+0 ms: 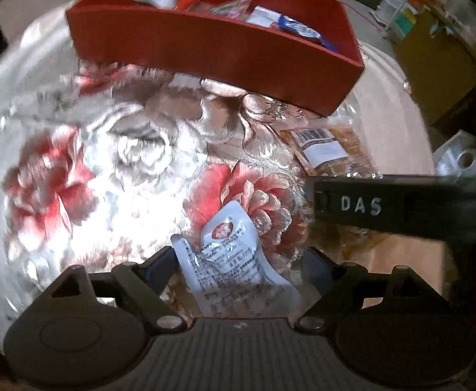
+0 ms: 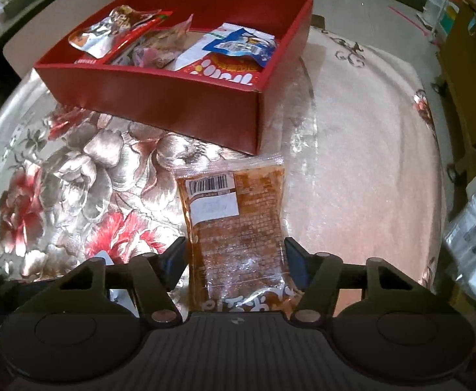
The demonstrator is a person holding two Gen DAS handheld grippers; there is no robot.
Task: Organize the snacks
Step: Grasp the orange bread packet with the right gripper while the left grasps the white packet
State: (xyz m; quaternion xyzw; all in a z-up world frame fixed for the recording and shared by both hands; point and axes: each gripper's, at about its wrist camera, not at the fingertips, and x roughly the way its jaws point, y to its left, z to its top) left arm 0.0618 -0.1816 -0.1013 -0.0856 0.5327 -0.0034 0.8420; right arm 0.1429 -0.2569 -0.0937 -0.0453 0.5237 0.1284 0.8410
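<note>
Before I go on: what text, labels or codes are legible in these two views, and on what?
"DAS": white letters on the black bar at the right of the left wrist view.
Brown snack pack: barcode and white sticker, print too small to read.
White sachet: red logo, print blurred.
Packets in the red box: lettering unreadable.

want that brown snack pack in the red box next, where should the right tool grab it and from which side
Grip the brown snack pack across its two long side edges, near the lower half, coming down from above. It lies flat on the floral tablecloth, lengthwise between the fingers of the right tool, so its narrow width probably fits the gap.
</note>
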